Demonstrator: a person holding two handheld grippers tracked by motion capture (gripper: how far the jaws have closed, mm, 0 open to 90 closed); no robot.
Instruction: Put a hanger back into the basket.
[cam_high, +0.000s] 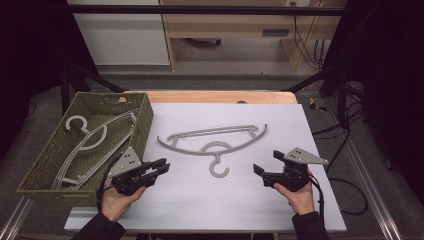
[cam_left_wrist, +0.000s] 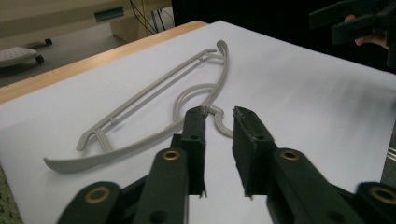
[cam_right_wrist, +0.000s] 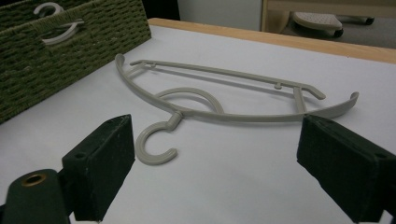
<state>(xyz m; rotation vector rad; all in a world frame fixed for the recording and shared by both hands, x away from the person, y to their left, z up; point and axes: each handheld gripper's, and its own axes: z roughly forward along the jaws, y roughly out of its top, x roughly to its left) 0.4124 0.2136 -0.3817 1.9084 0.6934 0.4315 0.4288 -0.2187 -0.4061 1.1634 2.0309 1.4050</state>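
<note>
From the high view, a grey hanger (cam_high: 215, 142) lies flat on the white surface (cam_high: 280, 200), its hook turned toward the person, midway between the two hands. That placing suits a pick-up from either side, I judge. The left tongs (cam_high: 162, 166) sit near the woven basket (cam_high: 37, 165), jaws drawn close with nothing between them; the right tongs (cam_high: 267, 162) stand released, well apart from the hanger. The basket at the left already holds other hangers (cam_high: 85, 137) (likely where this one is bound).

In the left gripper view, the left tongs (cam_left_wrist: 218, 114) point along the surface at the hanger's hook (cam_left_wrist: 223, 125), which shows through the narrow gap; the pads grip nothing. Across the surface the other gripper (cam_left_wrist: 355, 21) waits.

In the right gripper view, the right tongs (cam_right_wrist: 217, 140) gape wide, the hanger (cam_right_wrist: 224, 98) lying beyond them, untouched. The basket's wall (cam_right_wrist: 70, 51) rises just beside the hanger's far tip; nothing else blocks the approach.
</note>
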